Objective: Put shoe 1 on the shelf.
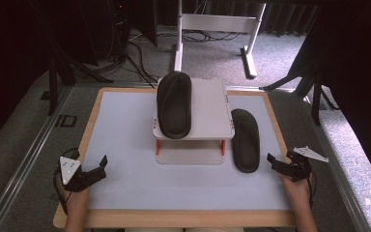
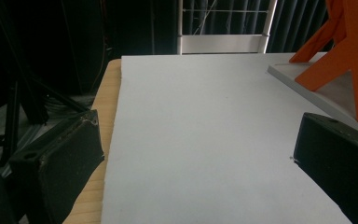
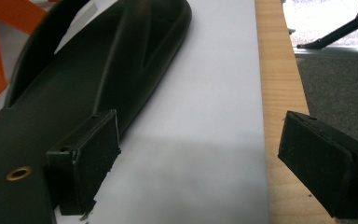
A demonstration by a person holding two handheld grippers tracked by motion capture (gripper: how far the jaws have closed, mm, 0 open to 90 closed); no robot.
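Small two-tier white shelf [image 1: 207, 111] with orange legs sits mid-table on the pale mat [image 1: 125, 145]; one black shoe [image 1: 174, 104] lies on its top deck, left half, overhanging the far edge, and the second black shoe [image 1: 245, 140] lies flat on the mat just right of the shelf, apart from it. Left gripper [image 1: 91, 173] hovers near-left of the shelf at the mat's left edge, jaws spread, holding nothing. Right gripper [image 1: 279, 166] sits near-right of the shelf, just short of the second shoe's near end, jaws also apart and empty.
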